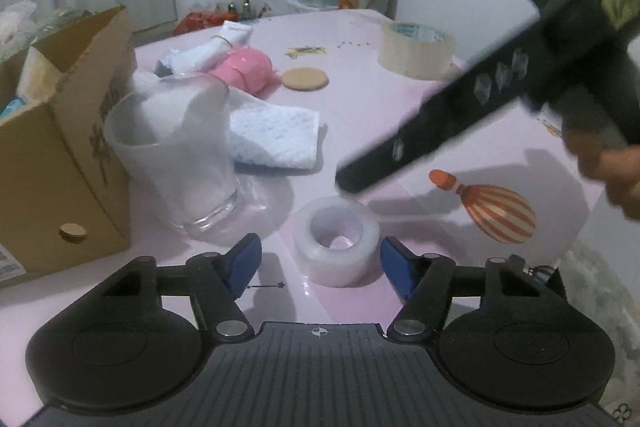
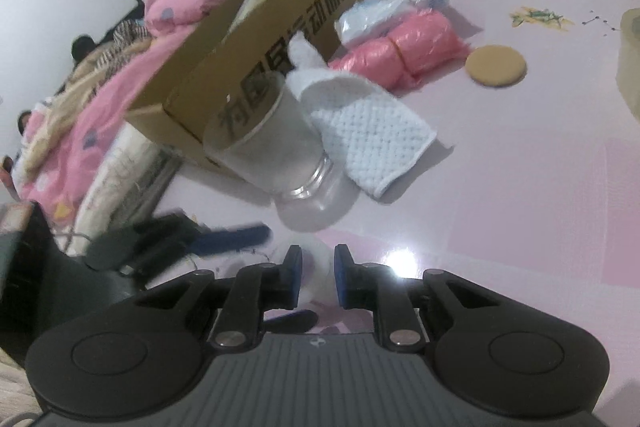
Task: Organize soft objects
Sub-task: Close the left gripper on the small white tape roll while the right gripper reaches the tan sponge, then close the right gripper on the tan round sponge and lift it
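My left gripper [image 1: 320, 263] is released, spread around the upright translucent tape roll [image 1: 337, 239] at lower centre. My right gripper [image 2: 317, 277] is nearly clenched. The white waffle cloth [image 2: 370, 143] runs diagonally beside the glass [image 2: 276, 147]; bare pink table [image 2: 520, 187] fills the right.

Black gripper [image 1: 320, 265], blue fingertips [image 1: 244, 259]

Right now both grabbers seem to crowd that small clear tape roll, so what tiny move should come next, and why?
Probably close the left gripper on the small tape roll. Its blue fingers stand open on either side of the roll, which sits free on the pink table. The right gripper has its fingers only narrowly apart just above the roll and may need to back off first.
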The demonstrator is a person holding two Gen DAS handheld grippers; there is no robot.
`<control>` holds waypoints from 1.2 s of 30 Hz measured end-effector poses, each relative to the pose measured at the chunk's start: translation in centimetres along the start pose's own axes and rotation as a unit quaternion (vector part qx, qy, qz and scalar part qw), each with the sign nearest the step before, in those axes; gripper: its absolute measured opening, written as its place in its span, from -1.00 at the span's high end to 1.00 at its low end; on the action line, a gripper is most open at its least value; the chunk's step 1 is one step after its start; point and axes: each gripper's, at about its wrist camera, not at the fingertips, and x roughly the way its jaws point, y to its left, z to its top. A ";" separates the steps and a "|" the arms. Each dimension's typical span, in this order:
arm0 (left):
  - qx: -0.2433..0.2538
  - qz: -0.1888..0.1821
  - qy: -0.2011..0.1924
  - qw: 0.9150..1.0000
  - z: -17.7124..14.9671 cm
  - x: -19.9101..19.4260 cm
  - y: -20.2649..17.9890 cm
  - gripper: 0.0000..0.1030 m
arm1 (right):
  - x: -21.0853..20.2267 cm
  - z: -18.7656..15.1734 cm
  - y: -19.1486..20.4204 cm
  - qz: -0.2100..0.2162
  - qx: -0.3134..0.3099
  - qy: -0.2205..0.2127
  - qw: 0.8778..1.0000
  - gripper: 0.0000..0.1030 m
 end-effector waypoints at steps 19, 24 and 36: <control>-0.005 0.020 -0.001 1.000 -0.1 0.4 0.4 0.10 | 1.6 7.7 -4.9 -0.191 -0.091 -0.126 0.969 -0.44; -0.012 0.025 0.002 1.000 -0.5 -0.2 1.0 0.10 | 4.6 9.4 -6.1 -0.228 -0.118 -0.113 0.960 -0.44; -0.034 0.033 -0.004 0.999 -1.1 -0.8 2.3 0.10 | 5.6 9.1 -6.0 -0.247 -0.120 -0.095 0.957 -0.24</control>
